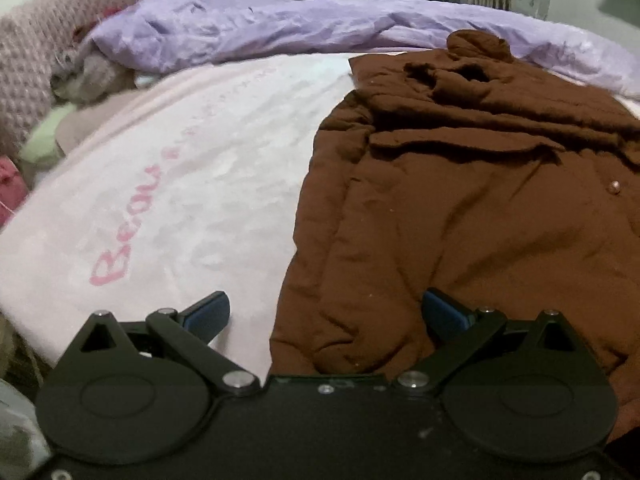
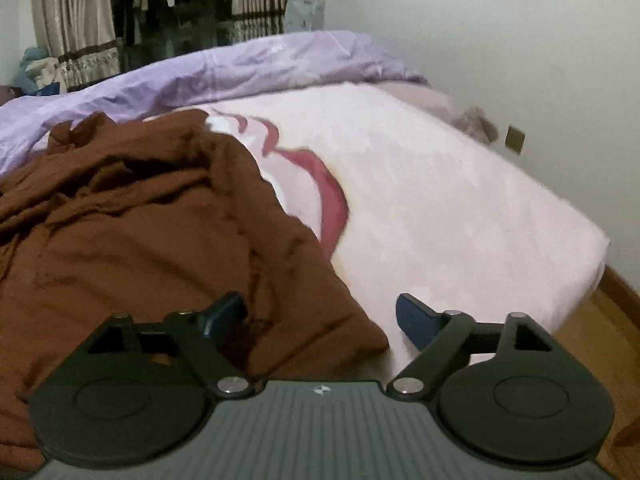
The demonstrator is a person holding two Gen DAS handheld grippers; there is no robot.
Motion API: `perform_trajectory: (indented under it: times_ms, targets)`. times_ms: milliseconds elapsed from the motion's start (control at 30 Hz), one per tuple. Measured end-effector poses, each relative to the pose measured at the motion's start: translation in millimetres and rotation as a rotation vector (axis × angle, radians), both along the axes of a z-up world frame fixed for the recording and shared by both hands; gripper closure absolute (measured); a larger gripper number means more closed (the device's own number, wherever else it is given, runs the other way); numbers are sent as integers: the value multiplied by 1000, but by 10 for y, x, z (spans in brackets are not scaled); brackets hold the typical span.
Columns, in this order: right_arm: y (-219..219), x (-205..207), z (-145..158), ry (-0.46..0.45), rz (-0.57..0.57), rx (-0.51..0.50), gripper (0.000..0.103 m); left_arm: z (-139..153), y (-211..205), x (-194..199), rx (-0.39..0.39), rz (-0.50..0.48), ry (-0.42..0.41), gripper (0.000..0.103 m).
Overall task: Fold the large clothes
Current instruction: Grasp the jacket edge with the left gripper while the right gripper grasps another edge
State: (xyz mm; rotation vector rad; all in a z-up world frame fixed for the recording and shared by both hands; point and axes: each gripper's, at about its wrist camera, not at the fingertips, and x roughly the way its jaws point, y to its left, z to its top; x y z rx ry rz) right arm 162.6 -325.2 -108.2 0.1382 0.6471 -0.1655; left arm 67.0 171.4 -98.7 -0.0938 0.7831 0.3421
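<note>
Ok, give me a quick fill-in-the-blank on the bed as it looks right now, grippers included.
1. The garment spread on the bed is ____ in colour.
2. The crumpled quilt along the far side of the bed is ____.
3. The jaws of the left gripper and the right gripper both stand ____, gripping nothing.
4. The lettering printed on the pale sheet is ____.

Missing words: brown; purple; open; pink

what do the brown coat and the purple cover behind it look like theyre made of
Brown coat: looks like a matte, soft padded or quilted fabric, going by the faint stitched lines, puffy creases and a small shiny snap; the exact fibre cannot be told. Purple cover: thin, smooth cloth with a slight sheen and fine crumples, perhaps satin-like or polyester.
</note>
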Motion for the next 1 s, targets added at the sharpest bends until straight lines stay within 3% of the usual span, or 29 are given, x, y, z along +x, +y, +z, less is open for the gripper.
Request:
perform_trajectory:
  times_ms: [33,100,133,167,200,233,267,300,367,467,600,667,733,867,1000]
  targets:
    - [-13,33,-38,9,5,15,0,-9,48,-9,-28,-12,-6,0]
    - [20,87,-81,5,36,9,0,-17,95,-15,-65,-42,-33,9]
    - [53,99,-79,5,49,-4,0,-7,85,-29,-71,-54,-51,23]
    - [68,100,-69,0,67,1,12,15,49,-36,-73,-73,-64,42]
    - [74,106,-56,-9,85,17,31,37,1,-34,-74,-96,-72,52]
    - [82,91,-45,-15,99,27,40,58,-45,-24,-72,-113,-75,72]
    - [84,78,-34,-21,116,48,62,79,-97,-9,-60,-124,-77,86]
    - [68,58,-27,-29,128,78,70,99,-141,6,-42,-120,-79,87]
    - [64,12,17,-52,124,109,75,152,-187,38,-28,-100,-92,91]
    - [82,-39,197,-122,117,122,77,356,-202,93,10,-91,-155,92]
    - [169,32,617,-280,140,150,77,783,-174,314,64,-98,-280,92]
    - [260,181,800,-321,133,111,77,944,-126,514,83,-93,-321,92]
    - [338,399,964,-350,131,78,77,1071,-45,825,75,-98,-328,92]
    - [363,1020,1234,-364,129,106,77,1225,100,1552,63,-97,-303,92]
    - [441,1651,1261,-326,114,102,77,1116,213,2179,58,-92,-230,90]
